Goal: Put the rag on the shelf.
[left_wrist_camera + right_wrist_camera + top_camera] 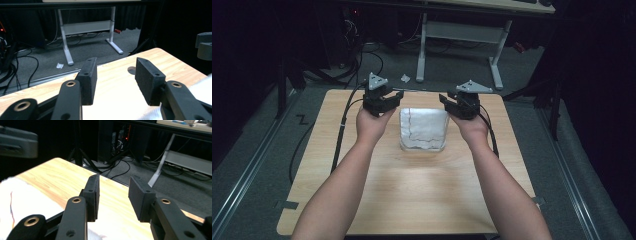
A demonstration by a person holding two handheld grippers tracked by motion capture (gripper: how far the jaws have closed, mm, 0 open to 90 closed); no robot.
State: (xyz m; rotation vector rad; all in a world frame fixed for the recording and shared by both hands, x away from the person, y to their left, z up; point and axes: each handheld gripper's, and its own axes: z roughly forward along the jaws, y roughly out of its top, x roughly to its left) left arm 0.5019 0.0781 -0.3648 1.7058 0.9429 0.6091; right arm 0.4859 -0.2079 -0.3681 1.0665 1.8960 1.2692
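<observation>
A folded white cloth (423,129) with a thin dark line along its edge lies flat on the wooden table (412,200), toward the far side. My left gripper (398,98) hovers just beyond the cloth's far left corner, jaws open with nothing between them. My right gripper (444,99) hovers at the far right corner, also open and empty. In the left gripper view the gripper (115,75) has bare table between its pads, and the cloth (203,87) lies at the lower right. In the right gripper view the gripper (113,195) is over wood, with the cloth (22,197) at the lower left.
The table's far edge lies just past both grippers. Beyond it is grey carpet with black cables (362,60), a white desk frame (462,45) and a scrap of paper (405,78). A rail (242,175) runs along the floor at left.
</observation>
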